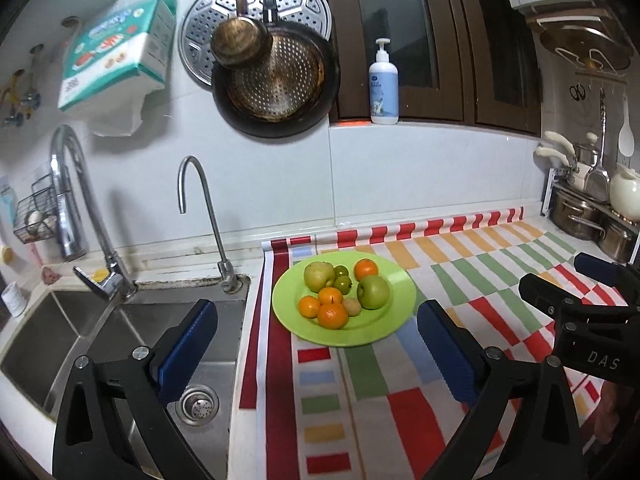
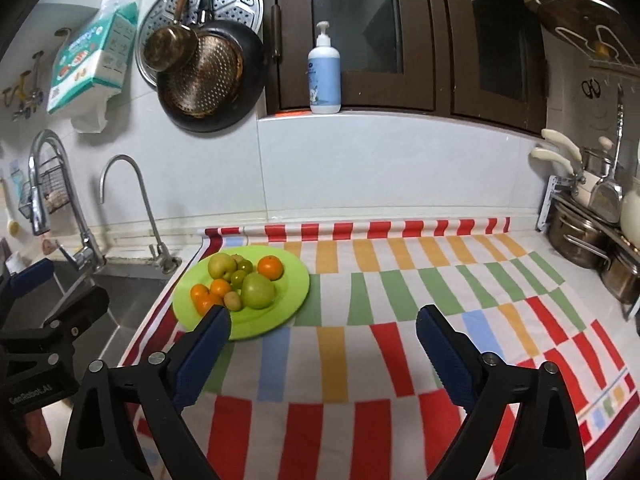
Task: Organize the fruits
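Observation:
A green plate (image 1: 394, 322) sits on the striped cloth beside the sink and holds several fruits: oranges (image 1: 333, 315), a green apple (image 1: 373, 291), a yellow-green pear (image 1: 319, 274), small green fruits and a kiwi. The plate also shows in the right wrist view (image 2: 288, 304) with the green apple (image 2: 258, 290) and oranges (image 2: 270, 267). My left gripper (image 1: 318, 346) is open and empty, hovering in front of the plate. My right gripper (image 2: 322, 334) is open and empty, over the cloth to the right of the plate.
A steel sink (image 1: 120, 344) with two taps (image 1: 200, 208) lies left of the plate. The striped cloth (image 2: 420, 288) covers the counter. Steel pots (image 2: 576, 236) stand at the far right. A soap bottle (image 2: 324, 72) stands on the window ledge. Pans hang on the wall.

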